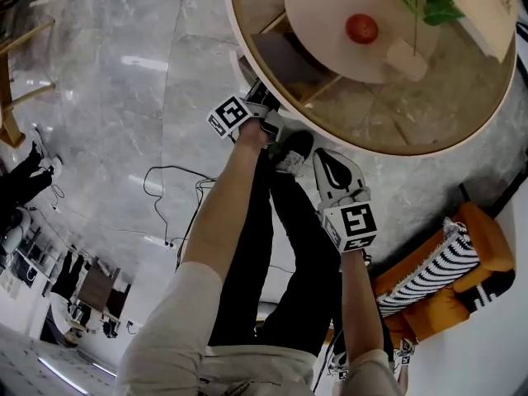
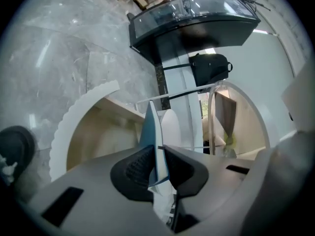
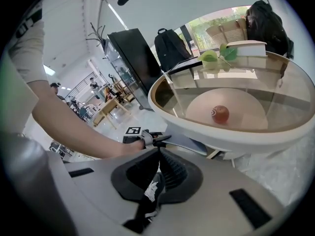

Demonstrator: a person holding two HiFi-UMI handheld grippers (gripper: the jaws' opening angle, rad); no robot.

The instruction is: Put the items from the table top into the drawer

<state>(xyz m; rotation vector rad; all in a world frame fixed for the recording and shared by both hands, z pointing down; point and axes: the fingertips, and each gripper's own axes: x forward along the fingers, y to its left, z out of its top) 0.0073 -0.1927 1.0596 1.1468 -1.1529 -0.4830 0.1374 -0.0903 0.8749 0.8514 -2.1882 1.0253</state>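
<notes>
Left gripper view, nearest first: the left gripper (image 2: 158,156) had its jaws drawn narrow, pinched on a thin flat blue-and-white item (image 2: 150,127) that stood edge-on between the pads. The right gripper (image 3: 158,163) hung lower and nearer the person, jaws together with nothing in them.

Just past the held item curved a white scalloped edge around a beige hollow (image 2: 98,136). I judged this to be the drawer opening under the round table (image 3: 231,134), though no view showed it plainly. From the right gripper view, the item's far end reached to the table's near rim.

To do this step well, the item would need turning to match the opening and sliding well in before the jaws let go. The grip should stay firm on so thin a piece. The empty gripper would do best to stay clear of the rim.

Counted: two grippers, one held item. Farther on, the table carried one red apple (image 1: 361,28) on a pale round disc, one leafy sprig (image 1: 429,2) and one white book (image 3: 246,45). Beyond the table stood two dark backpacks (image 3: 170,45).
</notes>
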